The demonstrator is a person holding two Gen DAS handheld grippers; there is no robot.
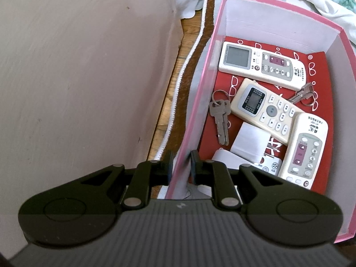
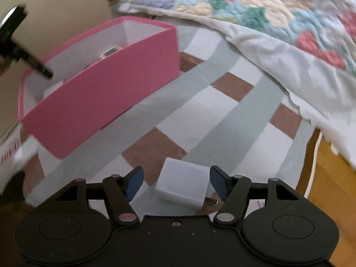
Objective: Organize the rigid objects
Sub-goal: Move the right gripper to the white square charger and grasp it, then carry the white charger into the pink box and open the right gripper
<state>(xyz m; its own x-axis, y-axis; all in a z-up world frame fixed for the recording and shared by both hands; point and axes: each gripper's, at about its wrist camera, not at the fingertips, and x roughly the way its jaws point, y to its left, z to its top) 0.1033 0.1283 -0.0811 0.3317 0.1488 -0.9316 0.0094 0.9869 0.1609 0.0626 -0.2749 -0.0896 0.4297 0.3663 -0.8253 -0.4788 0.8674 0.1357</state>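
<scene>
My left gripper (image 1: 182, 162) is shut on the near left wall of the pink box (image 1: 201, 98). Inside, on a red patterned liner (image 1: 322, 84), lie a white remote (image 1: 262, 65), a cream remote (image 1: 267, 109), a third remote (image 1: 304, 151), two key bunches (image 1: 220, 115) (image 1: 302, 93) and a white block (image 1: 249, 142). In the right wrist view the pink box (image 2: 106, 84) stands at the left. My right gripper (image 2: 178, 179) is open low over the checked cloth. A white plug adapter (image 2: 182, 184) lies between its blue pads (image 2: 134, 182) without touching them.
A plain beige wall (image 1: 77, 66) rises left of the box. The checked cloth (image 2: 222, 102) covers the surface, with a floral quilt (image 2: 244, 6) bunched behind it. The cloth's edge drops to a wooden floor (image 2: 329, 178) at the right.
</scene>
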